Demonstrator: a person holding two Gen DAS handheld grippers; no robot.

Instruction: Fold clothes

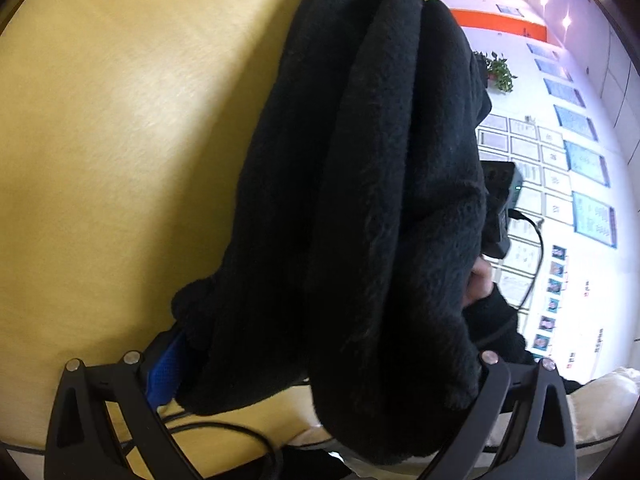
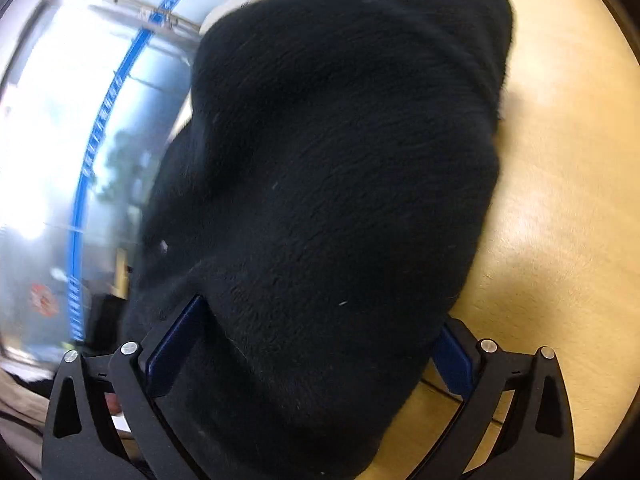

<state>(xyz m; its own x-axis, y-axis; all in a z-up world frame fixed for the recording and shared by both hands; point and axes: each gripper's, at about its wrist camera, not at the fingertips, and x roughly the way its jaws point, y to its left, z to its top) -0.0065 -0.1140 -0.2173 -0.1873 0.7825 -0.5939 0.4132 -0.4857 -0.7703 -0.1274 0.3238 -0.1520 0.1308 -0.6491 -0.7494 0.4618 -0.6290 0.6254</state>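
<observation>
A thick black fleece garment [image 1: 360, 200] is folded into a bundle of several layers over the yellow wooden table [image 1: 120, 140]. My left gripper [image 1: 316, 376] has its fingers wide apart around the bundle's near end; one blue pad [image 1: 164, 372] shows, and the fleece hides the other. In the right wrist view the same black garment [image 2: 332, 200] fills the middle. My right gripper [image 2: 312, 356] is closed on the thick bundle, with a blue pad [image 2: 176, 344] pressed against each side. The other hand-held gripper [image 1: 500, 208] shows behind the garment.
The table's near edge runs under the left gripper, with a black cable [image 1: 240, 436] and a cream cloth [image 1: 600, 396] there. A white wall with framed notices [image 1: 560, 152] and a potted plant [image 1: 500, 72] lies to the right. Windows with a blue strip [image 2: 92, 160] lie to the left.
</observation>
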